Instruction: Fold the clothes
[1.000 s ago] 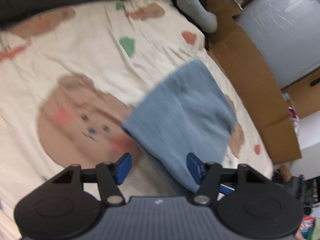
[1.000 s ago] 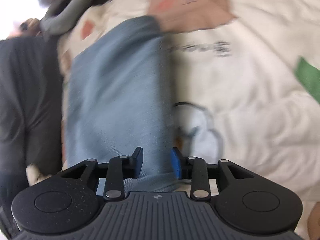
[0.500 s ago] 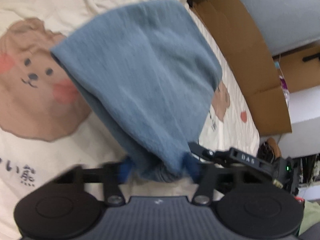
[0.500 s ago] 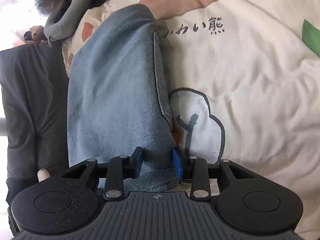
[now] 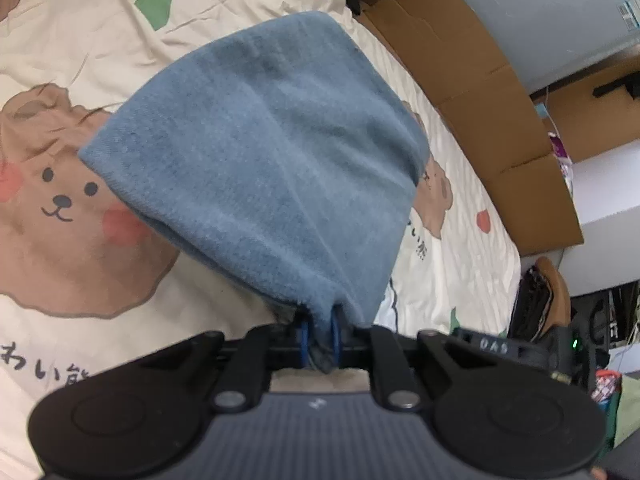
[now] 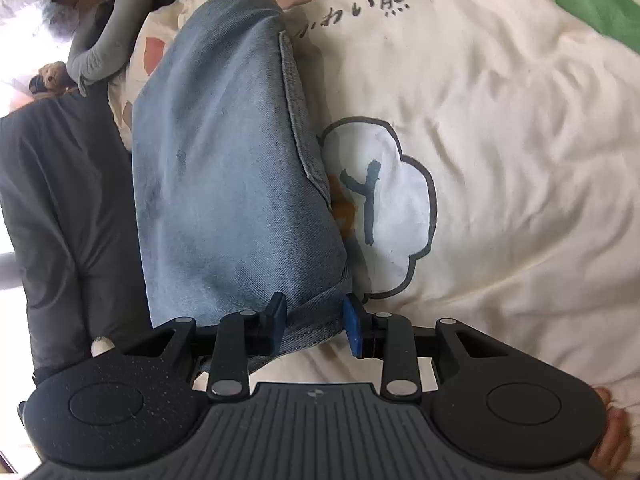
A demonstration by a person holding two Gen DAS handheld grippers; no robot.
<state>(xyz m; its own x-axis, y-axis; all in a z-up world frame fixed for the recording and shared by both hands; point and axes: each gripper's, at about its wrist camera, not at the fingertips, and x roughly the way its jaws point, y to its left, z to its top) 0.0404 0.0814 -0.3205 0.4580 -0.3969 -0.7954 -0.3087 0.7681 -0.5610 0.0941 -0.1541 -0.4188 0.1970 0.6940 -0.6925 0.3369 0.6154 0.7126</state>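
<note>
A folded pair of blue jeans (image 5: 264,160) lies on a cream bedsheet (image 5: 80,52) printed with bears. My left gripper (image 5: 319,340) is closing on the near corner of the jeans, and its blue pads pinch the bunched cloth. In the right wrist view the same jeans (image 6: 224,160) stretch away from me, with a stitched hem along their right side. My right gripper (image 6: 316,322) holds the thick folded hem between its pads, which stand a little apart around it.
A brown cardboard box (image 5: 472,80) runs along the bed's right side, with clutter on the floor (image 5: 560,320) beyond. A dark grey garment (image 6: 52,200) lies left of the jeans, and a grey sleeve (image 6: 108,40) lies further back. The sheet (image 6: 520,160) spreads right of the jeans.
My left gripper moved in onto the jeans' corner and its jaws went from wide apart to pinched on the cloth. My right gripper kept its hold on the hem.
</note>
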